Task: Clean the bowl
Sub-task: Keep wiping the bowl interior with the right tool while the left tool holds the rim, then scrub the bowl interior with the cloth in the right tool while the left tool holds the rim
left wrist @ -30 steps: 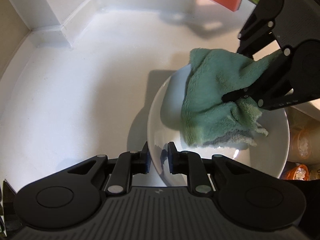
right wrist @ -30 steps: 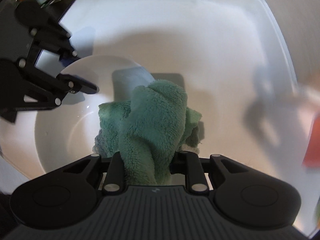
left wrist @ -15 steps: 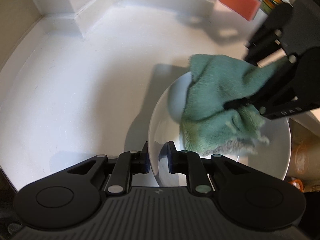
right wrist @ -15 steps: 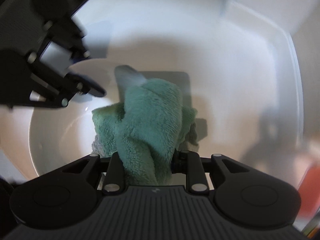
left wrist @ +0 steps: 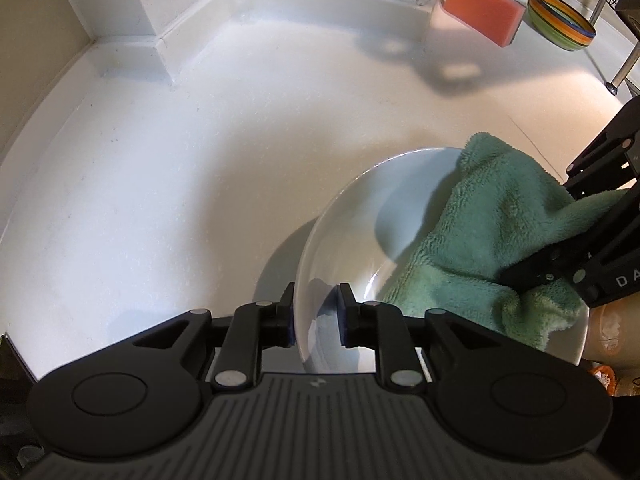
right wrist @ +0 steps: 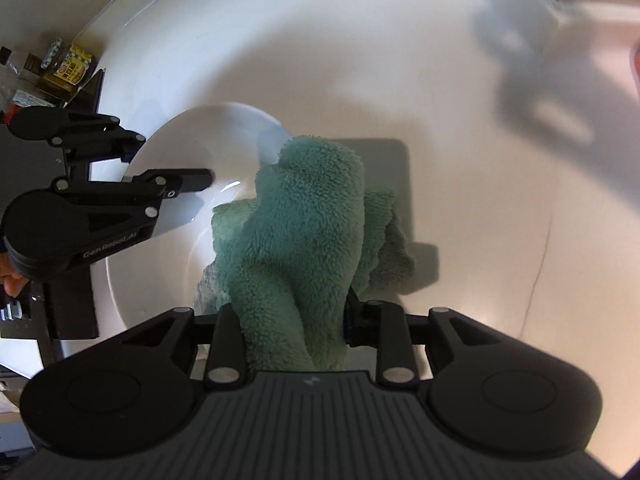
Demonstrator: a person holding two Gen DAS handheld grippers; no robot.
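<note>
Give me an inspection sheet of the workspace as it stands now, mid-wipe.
Surface: white countertop with a raised white back edge; bare over most of its area.
Job's things: white ceramic bowl tilted on its rim; fluffy green cloth draped inside it.
Clutter: orange sponge and striped multicoloured bowl at the far edge; jars and a bottle beyond the counter.
Grippers: left gripper straddles the bowl's near rim, jaws just eased open; right gripper is clamped on the cloth, though its jaws have just opened a little.
Cables: nothing seen.
Surroundings: beige wall at the left; metal rack legs at the right.
</note>
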